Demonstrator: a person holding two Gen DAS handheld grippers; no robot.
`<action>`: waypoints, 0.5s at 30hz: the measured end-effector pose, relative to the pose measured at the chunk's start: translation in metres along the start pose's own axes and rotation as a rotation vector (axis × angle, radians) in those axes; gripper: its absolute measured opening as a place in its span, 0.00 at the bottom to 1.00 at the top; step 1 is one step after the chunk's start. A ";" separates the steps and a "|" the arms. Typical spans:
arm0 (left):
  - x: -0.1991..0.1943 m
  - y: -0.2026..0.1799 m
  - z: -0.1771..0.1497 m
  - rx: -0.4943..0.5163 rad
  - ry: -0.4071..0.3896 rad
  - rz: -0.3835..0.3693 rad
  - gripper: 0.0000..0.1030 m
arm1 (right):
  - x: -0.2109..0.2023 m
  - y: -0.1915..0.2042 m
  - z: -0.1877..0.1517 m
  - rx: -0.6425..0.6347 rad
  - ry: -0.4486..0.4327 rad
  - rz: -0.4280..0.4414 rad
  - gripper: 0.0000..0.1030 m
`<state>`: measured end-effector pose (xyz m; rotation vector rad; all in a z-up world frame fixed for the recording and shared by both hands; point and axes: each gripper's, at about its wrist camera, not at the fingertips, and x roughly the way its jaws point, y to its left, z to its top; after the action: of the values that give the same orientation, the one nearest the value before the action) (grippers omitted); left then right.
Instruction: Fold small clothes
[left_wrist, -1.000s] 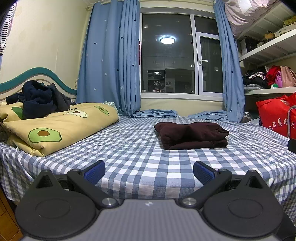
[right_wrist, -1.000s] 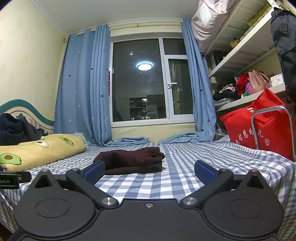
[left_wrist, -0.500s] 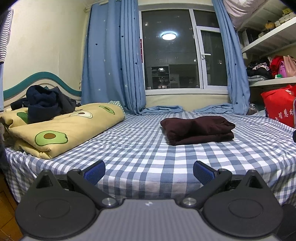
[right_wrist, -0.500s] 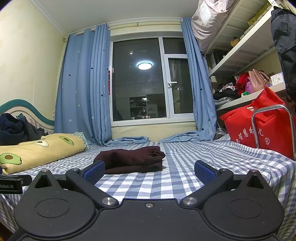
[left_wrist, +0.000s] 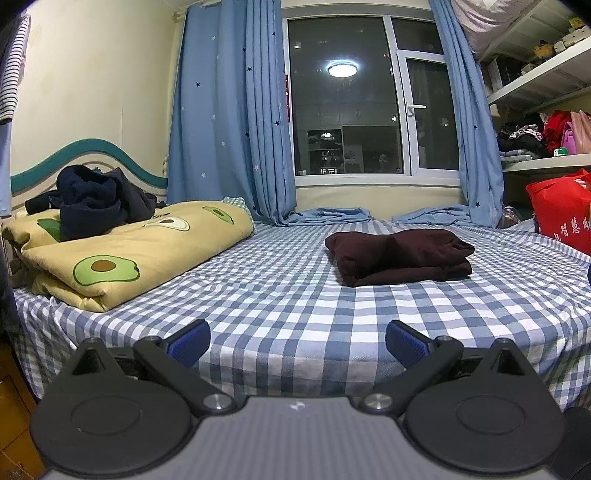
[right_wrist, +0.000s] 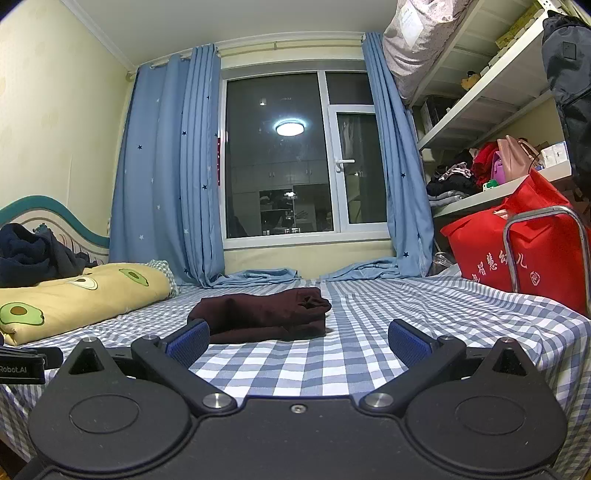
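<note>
Bed (left_wrist: 280, 295): covered by a blue-and-white checked sheet, it carried everything; its near edge lay just beyond both grippers.
Quilt (left_wrist: 122, 251): a folded yellow quilt with avocado prints lay along the left edge of the bed, by the headboard.
Red bag (right_wrist: 517, 251): it stood at the right edge of the bed, under the shelves.
Dark pile (left_wrist: 96, 199): a loose heap of navy clothes sat on top of the quilt, unfolded.
Garment (left_wrist: 399, 254): a dark maroon piece lay near the middle of the bed, toward the window side, well apart from the quilt and from both grippers. It was already a compact bundle of stacked layers, slightly lumpy on top, with one rumpled end toward the right edge (right_wrist: 314, 301).
Left gripper (left_wrist: 297, 341): wide, nothing between its blue pads, held off the near edge of the bed.
Right gripper (right_wrist: 298, 339): also wide and empty, low at the near edge, pointing at the garment.
Step in hand: judging by the neat bundle and the empty grippers, this piece looked finished and both grippers stood clear of it.
Next move: probably fetching another item, perhaps from the dark pile; that would call for a reach to the left edge and a pinch on a single layer.
</note>
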<state>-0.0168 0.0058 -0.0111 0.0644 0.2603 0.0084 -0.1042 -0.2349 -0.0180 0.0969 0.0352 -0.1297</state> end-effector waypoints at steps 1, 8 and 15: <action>0.000 0.000 0.000 -0.002 0.002 0.002 1.00 | 0.000 0.000 -0.001 0.001 0.000 0.000 1.00; 0.000 0.001 -0.001 -0.002 0.004 0.002 1.00 | 0.000 0.001 -0.001 0.001 0.003 -0.001 1.00; 0.000 0.000 -0.002 -0.004 0.012 0.000 1.00 | 0.000 0.002 -0.002 0.002 0.009 0.000 1.00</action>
<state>-0.0169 0.0060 -0.0131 0.0605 0.2724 0.0098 -0.1043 -0.2324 -0.0194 0.0991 0.0442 -0.1295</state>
